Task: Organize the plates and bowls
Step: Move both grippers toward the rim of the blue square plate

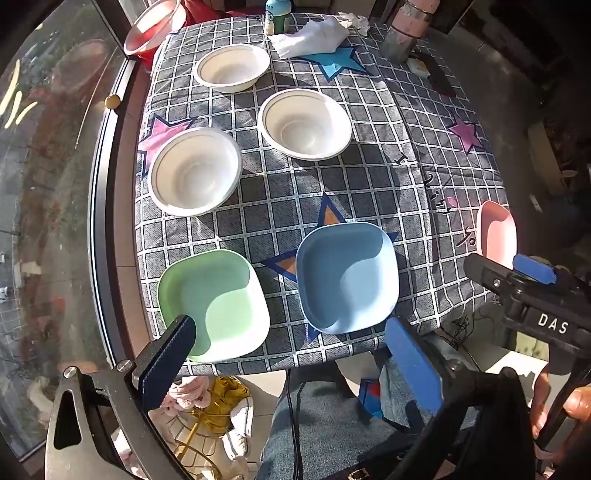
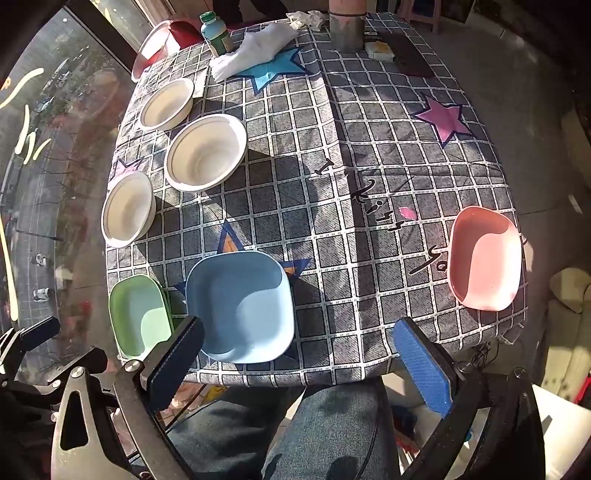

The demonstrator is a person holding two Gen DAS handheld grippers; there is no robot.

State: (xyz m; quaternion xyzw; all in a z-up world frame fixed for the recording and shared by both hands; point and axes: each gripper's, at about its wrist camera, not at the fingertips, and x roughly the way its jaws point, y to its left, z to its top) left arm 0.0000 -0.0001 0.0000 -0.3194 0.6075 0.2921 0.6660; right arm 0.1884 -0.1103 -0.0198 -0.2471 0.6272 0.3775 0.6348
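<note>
Six dishes lie loose on the checked tablecloth, none stacked on another, so by my reading the sorting has not begun. Seen from the right wrist with the table as the clock face: three white round bowls cluster at 9 to 11 o'clock, the farthest bowl near 11, the middle bowl toward the centre from it, the nearest white bowl at 9 on the window edge, all apart from each other. Three square plates sit along the near edge: green plate at 7, blue plate just beside it at 6 to 7, pink plate well apart at 4, close to the cloth's edge. The left gripper hangs above the near edge between green and blue plates, jaws spread wide, nothing between them. The right gripper hangs over the same edge beside the blue plate, jaws likewise wide and empty. Clutter at 12 o'clock, untouched: white cloth, green-capped bottle, red basin. Left to do, as I judge it: nest the bowls into one pile, gather the plates into another; the pink plate is the outlier and needs the longest carry.
</note>
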